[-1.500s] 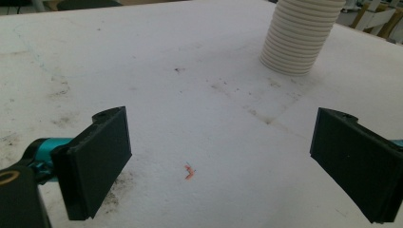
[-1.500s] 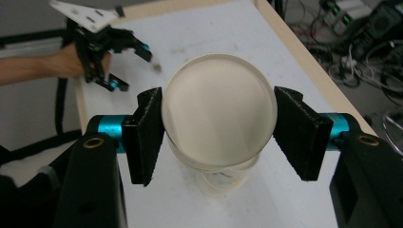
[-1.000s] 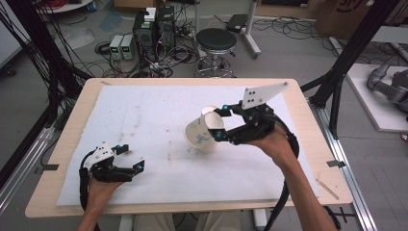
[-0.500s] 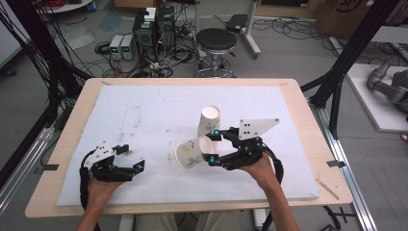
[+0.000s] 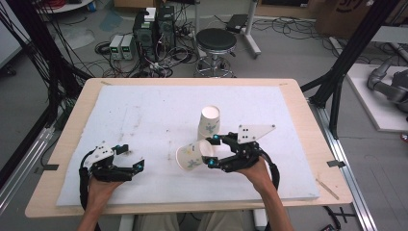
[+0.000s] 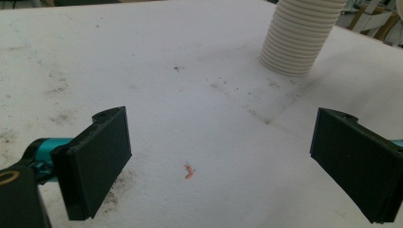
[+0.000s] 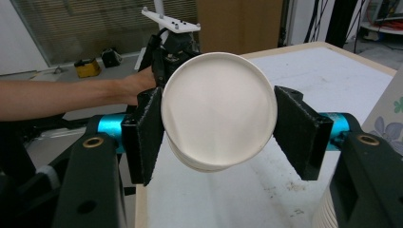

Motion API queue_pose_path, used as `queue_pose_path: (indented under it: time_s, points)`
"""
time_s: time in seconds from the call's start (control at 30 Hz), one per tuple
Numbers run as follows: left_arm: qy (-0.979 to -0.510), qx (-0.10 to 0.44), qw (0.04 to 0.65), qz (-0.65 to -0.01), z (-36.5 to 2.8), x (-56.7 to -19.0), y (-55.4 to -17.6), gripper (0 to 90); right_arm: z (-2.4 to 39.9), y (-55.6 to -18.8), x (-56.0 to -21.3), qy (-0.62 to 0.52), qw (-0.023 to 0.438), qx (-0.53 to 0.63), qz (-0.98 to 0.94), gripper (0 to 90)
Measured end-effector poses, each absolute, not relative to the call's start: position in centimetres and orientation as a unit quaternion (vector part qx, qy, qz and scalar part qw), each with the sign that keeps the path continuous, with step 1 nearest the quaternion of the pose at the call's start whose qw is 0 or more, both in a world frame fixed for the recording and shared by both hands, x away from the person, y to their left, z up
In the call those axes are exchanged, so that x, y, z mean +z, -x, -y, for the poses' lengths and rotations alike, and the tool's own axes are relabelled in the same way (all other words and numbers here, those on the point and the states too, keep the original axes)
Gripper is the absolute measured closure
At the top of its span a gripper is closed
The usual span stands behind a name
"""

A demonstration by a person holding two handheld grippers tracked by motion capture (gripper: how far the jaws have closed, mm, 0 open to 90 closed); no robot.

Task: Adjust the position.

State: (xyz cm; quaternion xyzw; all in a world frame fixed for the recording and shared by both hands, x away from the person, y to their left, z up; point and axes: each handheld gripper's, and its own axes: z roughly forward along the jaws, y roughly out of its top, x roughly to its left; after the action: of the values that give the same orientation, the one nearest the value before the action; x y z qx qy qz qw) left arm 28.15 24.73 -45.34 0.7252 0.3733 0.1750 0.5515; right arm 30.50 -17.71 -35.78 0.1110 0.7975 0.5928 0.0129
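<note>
- We hold one paper cup (image 5: pixel 191 157) on its side in the right gripper (image 5: pixel 210 151), base toward the gripper's camera and mouth pointing away toward the person's left; in the right gripper view the cup's round white base (image 7: pixel 218 109) sits between the two black pads, the left pad touching its wall and the right pad looking just off it, so we judge the jaws lightly clamped on it rather than squeezed hard.
- Just behind it stands the upside-down stack of cups (image 5: pixel 209 122) on the white mat (image 5: pixel 144 115), upright and apart from the held cup; the left gripper view shows the stack's ribbed rims (image 6: pixel 299 35) resting on the mat.
- A second ago the cup sat at the stack, gripped higher and farther back; half a second ago it was already clear and tilted; now it is lower, nearer the table's front edge and fully free, which we read as one cup peeled off the stack and the separation done.
- What remains, in our judgement, is to set it down or hand it over.
- The left gripper (image 5: pixel 130 161) lies where it lay in both earlier frames, near the front left of the mat, its jaws wide apart with nothing between them but bare mat and a small orange mark (image 6: pixel 188 171).
</note>
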Motion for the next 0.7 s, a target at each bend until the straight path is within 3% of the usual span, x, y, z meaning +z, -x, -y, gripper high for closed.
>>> queue_pose_path:
  time_s: [0.37, 0.7]
  points:
    - [-0.723, 0.149, 0.575, -0.353, -24.8, -45.0, -28.0, 6.2, 17.9, -30.6, -36.0, -0.112, 0.008, 0.593, -0.798, 38.2]
    - [-0.741, 0.098, 0.617, -0.247, -24.4, -40.8, -27.3, 6.3, 17.3, -30.7, -36.1, -0.100, -0.003, 0.589, -0.802, 38.2]
